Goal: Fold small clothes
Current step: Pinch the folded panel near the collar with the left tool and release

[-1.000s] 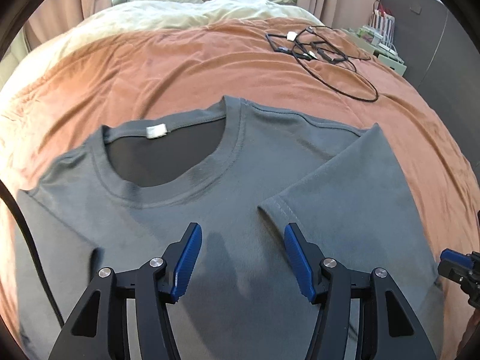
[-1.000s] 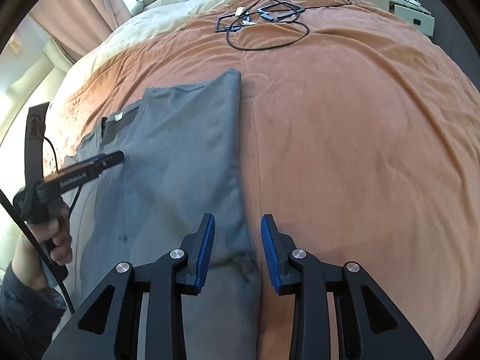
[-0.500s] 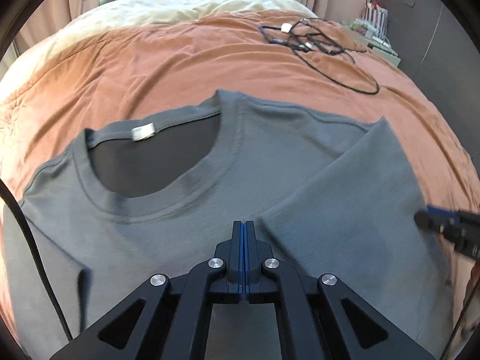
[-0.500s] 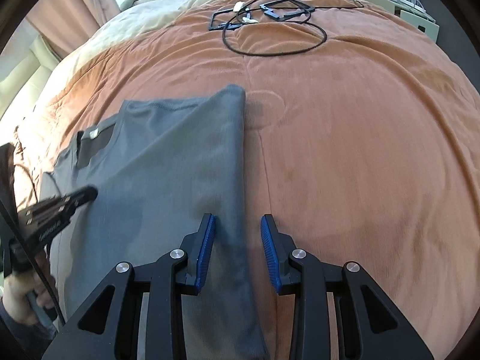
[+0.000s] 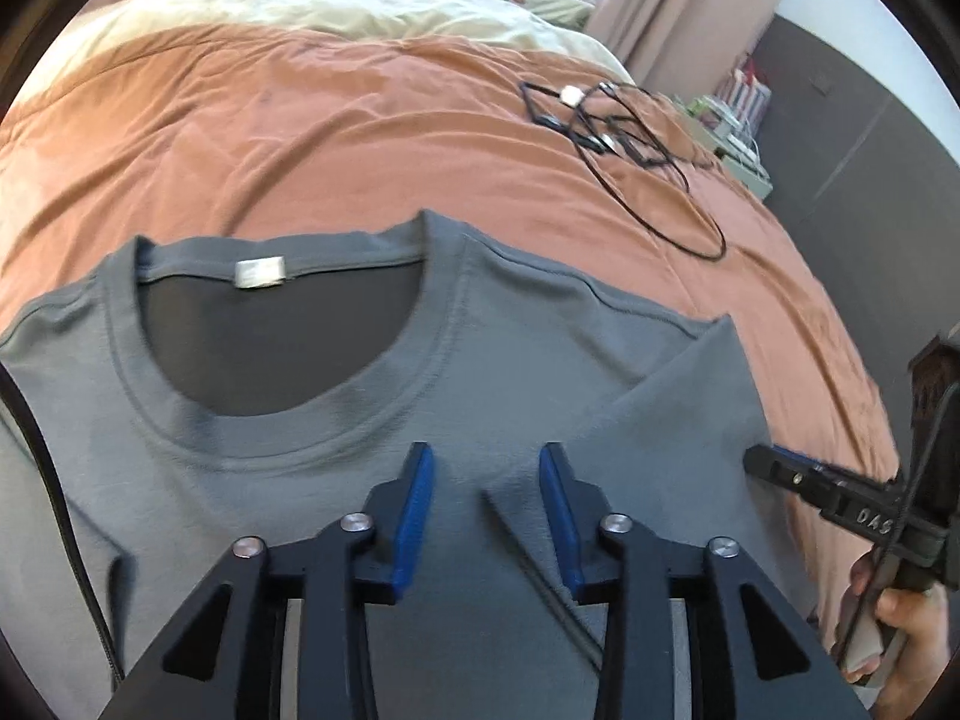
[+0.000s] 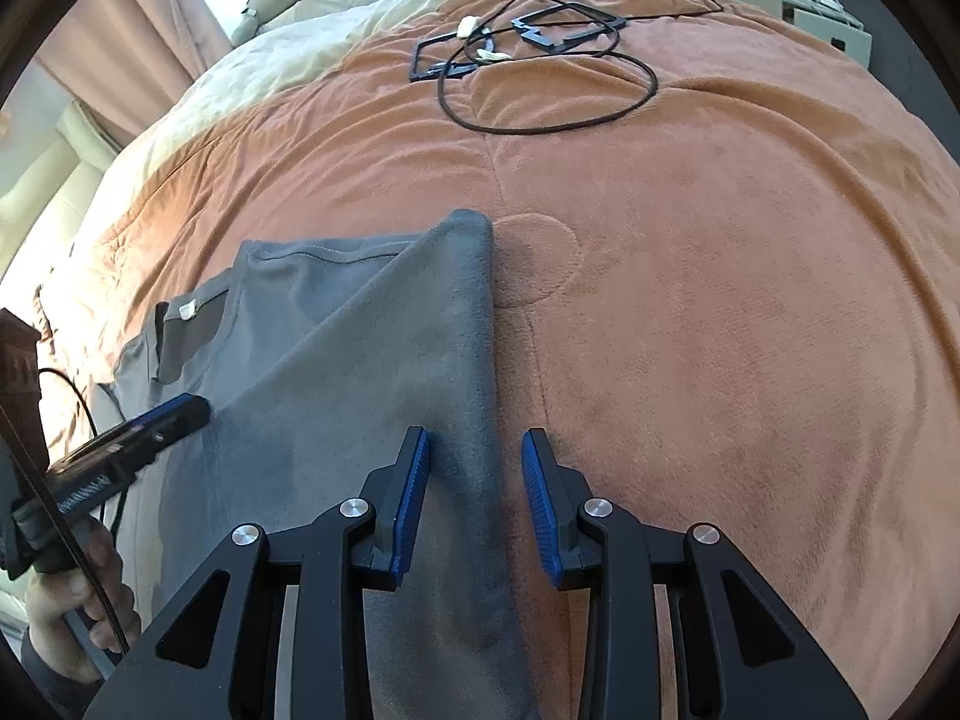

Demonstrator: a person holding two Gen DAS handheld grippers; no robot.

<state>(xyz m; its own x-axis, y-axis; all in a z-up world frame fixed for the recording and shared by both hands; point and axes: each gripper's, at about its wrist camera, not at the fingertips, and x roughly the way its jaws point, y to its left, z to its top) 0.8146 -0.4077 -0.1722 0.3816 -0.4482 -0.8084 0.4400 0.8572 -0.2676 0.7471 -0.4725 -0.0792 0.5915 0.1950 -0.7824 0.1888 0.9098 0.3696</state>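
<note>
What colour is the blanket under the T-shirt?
The blanket is a rusty orange-brown, clearest in the right wrist view; the T-shirt on it is grey.

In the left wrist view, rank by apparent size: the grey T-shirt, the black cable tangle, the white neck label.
1. grey T-shirt
2. black cable tangle, though it lies farther off
3. white neck label

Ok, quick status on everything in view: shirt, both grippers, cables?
T-shirt: flat on the blanket, front up, one side folded in over the chest.
Left gripper: jaws opening, nothing pinched; folded sleeve edge below.
Right gripper: open, straddling the shirt's folded edge, not gripping.
Cables: loose tangle, lying apart from the shirt.
</note>
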